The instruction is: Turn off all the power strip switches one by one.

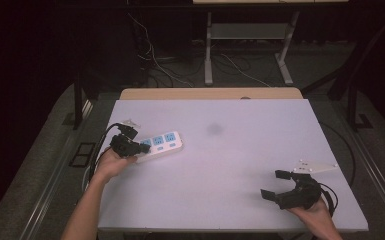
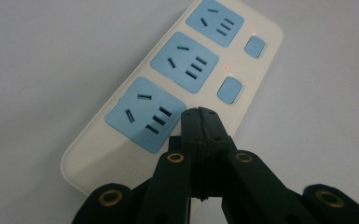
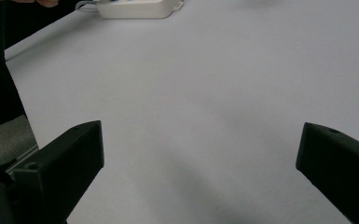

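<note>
White power strip (image 2: 177,79) under left gripper's (image 2: 199,122) pressed-together jaws; right gripper (image 1: 276,185) jaws apart.

A cream plastic power strip with blue socket faces (image 1: 159,143) lies on the pale grey table top (image 1: 230,150). The left gripper (image 1: 141,148), black, sits at the strip's near end. The right gripper (image 1: 275,185), jaws spread, rests well apart from the strip, toward the table's near right corner.

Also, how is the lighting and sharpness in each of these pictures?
High view: table brightly lit, surroundings dark, faint smudge-like shadow mid-table. Left gripper view: power strip sharp, evenly lit. Right gripper view: close jaws slightly soft, table even, soft shadow below.
</note>
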The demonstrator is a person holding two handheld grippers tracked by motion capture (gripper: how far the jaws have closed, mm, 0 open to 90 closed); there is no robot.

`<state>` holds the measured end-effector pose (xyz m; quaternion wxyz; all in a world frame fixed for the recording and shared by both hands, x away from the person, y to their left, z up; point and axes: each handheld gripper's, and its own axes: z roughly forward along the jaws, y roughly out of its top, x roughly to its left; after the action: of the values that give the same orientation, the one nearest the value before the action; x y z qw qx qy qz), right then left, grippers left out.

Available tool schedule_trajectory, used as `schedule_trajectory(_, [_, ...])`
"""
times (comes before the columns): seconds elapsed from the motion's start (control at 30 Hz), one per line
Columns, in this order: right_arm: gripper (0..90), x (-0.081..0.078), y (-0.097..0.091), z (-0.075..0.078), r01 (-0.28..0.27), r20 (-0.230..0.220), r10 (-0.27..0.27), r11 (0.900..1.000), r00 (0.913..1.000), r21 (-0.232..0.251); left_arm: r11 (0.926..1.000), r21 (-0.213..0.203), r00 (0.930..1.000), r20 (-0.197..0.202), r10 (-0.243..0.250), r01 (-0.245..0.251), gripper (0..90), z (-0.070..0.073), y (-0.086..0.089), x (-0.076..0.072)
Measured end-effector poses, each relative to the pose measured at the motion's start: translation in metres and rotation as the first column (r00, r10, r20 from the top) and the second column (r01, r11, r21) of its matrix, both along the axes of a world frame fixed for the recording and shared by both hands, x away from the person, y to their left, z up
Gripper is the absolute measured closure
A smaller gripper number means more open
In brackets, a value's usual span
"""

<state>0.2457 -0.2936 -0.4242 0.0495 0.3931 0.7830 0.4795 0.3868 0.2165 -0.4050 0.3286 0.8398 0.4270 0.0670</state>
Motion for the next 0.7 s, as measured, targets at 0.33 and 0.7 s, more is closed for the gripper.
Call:
schedule_trajectory(0.33, [0.6, 0.0, -0.001, 0.0, 0.006, 0.0, -0.006, 1.0, 1.0, -0.006, 0.9997, 0.014, 0.9995, 0.024, -0.019, 0.019, 89.3, 0.007, -0.002, -0.003])
schedule_trajectory(0.7, [0.6, 0.0, -0.001, 0.0, 0.007, 0.001, -0.007, 1.0, 1.0, -0.004, 0.9982, 0.016, 0.9976, 0.036, -0.058, 0.058, 89.3, 0.02, -0.01, -0.001])
